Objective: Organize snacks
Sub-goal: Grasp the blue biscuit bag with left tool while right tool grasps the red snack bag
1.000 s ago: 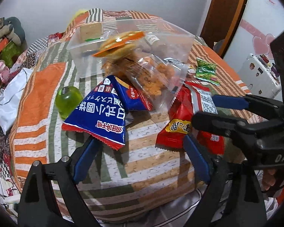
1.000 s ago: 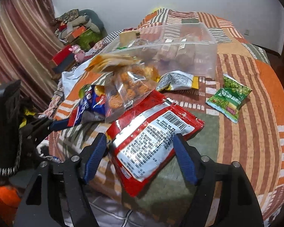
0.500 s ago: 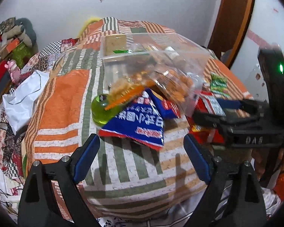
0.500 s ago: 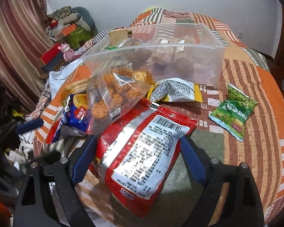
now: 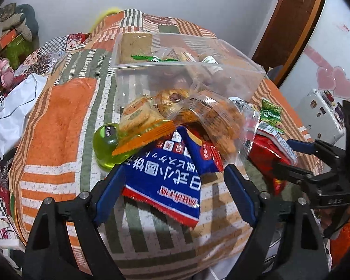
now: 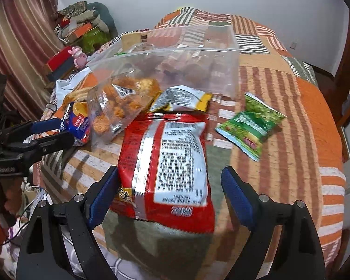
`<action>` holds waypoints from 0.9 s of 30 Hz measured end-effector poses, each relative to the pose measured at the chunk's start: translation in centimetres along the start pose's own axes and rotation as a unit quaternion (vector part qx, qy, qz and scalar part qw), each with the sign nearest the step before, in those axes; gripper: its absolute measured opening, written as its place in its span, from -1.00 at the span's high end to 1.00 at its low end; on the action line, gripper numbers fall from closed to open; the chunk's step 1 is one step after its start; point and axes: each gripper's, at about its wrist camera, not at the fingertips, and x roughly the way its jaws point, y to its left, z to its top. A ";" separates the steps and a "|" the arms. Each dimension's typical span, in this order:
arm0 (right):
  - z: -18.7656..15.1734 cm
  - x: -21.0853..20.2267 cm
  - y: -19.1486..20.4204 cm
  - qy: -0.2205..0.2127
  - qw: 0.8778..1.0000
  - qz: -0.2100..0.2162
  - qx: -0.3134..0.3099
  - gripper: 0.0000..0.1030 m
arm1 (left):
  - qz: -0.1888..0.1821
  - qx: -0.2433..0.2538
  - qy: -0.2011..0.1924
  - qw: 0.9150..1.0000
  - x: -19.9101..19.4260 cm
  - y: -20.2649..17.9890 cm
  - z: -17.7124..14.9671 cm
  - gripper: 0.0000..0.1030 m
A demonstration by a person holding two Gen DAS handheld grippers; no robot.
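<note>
1. Clear plastic bin [image 5: 189, 74], thin-walled and boxy, on a striped patchwork quilt [image 5: 58, 126]; inside, small wrapped snacks, a tan square block at the far left corner and green-edged wrappers beside it.
2. Glossy blue bag [image 5: 165, 177] with white lettering and a saw-tooth red hem, flat on the quilt at 12 o'clock from the left gripper [image 5: 172, 190], between its blue pads.
3. Left gripper closing, pads wide of the blue bag's edges and not pressing it.
4. Crinkly clear pouch [image 5: 212, 121] of knobbly orange-brown pieces, leaning against the bin's near wall and lapping over the blue bag's far end.
5. Orange-edged cracker pack [image 5: 140, 126] at 11 o'clock, tilted, over a round translucent green cup [image 5: 105, 149].
6. Shiny red bag [image 6: 168, 163], back side up with a white printed panel and barcode, puffed, at 12 o'clock from the right gripper [image 6: 169, 194].
7. Right gripper spread, left pad at the bag's edge, right pad clear of it.
8. Silver-and-yellow packet [image 6: 182, 99] past the red bag's far end, against the bin's wall.
9. Green packet [image 6: 252, 126], flat and rectangular, alone on the quilt at 2 o'clock from the right gripper.
</note>
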 end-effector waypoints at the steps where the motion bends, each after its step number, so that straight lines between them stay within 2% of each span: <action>1: 0.0 -0.2 0.0 -0.002 1.000 -0.001 -0.002 -0.65 | 0.006 0.004 0.001 1.000 0.3 -0.2 0.0 -0.68; 8: 0.4 0.8 0.3 -0.001 1.000 0.011 -0.004 -0.62 | 0.008 0.018 0.000 1.000 1.3 -1.1 0.0 -0.70; 10: 0.6 1.4 0.7 0.002 1.000 0.014 -0.005 -0.62 | 0.010 0.028 0.012 0.999 1.9 -1.4 -0.1 -0.73; 13: 0.9 1.9 1.3 -0.005 1.000 0.008 -0.014 -0.62 | 0.036 0.045 0.015 0.998 2.5 -1.7 -0.5 -0.73; 16: 1.0 2.2 1.3 -0.009 1.000 0.007 -0.008 -0.62 | 0.034 0.028 0.008 0.999 2.6 -1.4 -0.3 -0.73; 18: 1.0 2.2 1.3 -0.014 1.000 0.004 -0.007 -0.56 | 0.031 0.017 0.006 0.999 2.7 -1.1 -0.1 -0.73; 19: 1.0 2.2 1.3 -0.015 1.000 0.001 -0.009 -0.43 | 0.036 0.014 0.006 0.999 2.9 -1.1 0.0 -0.71; 22: 1.0 1.9 0.9 -0.018 1.000 0.008 -0.007 -0.30 | 0.059 0.018 0.004 0.998 3.2 -1.2 0.1 -0.53; 27: 0.5 1.2 0.4 -0.023 1.000 0.013 -0.001 -0.28 | 0.060 0.031 -0.005 0.998 2.5 -1.5 -0.3 -0.32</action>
